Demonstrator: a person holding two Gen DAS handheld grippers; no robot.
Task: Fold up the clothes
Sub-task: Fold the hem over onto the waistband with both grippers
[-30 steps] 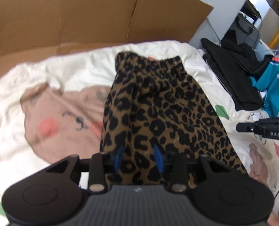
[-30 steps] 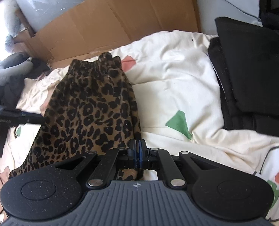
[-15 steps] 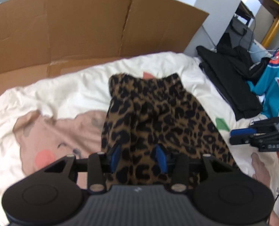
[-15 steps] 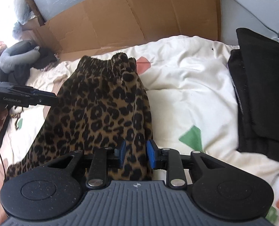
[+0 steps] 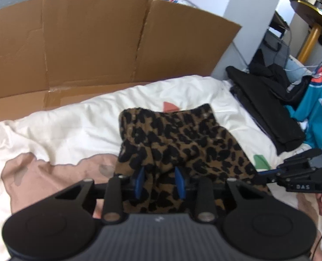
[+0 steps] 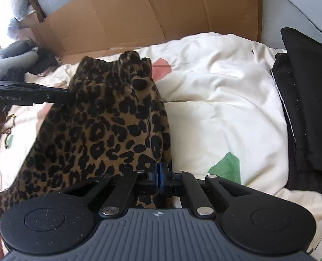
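A leopard-print skirt [image 5: 182, 143] lies on a white quilt, its elastic waistband at the far end. It also shows in the right wrist view [image 6: 108, 126]. My left gripper [image 5: 161, 183] has its blue pads apart with a bunch of the skirt's near hem between them. My right gripper [image 6: 159, 174] is shut on the skirt's right near edge. The hem is lifted off the quilt. The right gripper shows from the side in the left wrist view [image 5: 291, 174], and the left gripper in the right wrist view [image 6: 30, 93].
The white quilt [image 5: 63, 134] with coloured shapes covers the bed. A brown cardboard sheet [image 5: 95, 43] stands behind it. Folded black clothes [image 6: 308, 108] lie at the right, with a teal jersey [image 5: 317, 108] beyond them. A grey item [image 6: 15, 58] lies at the far left.
Both grippers have moved forward toward the waistband, carrying the hem. The right gripper opened briefly and is shut again on the skirt's edge.
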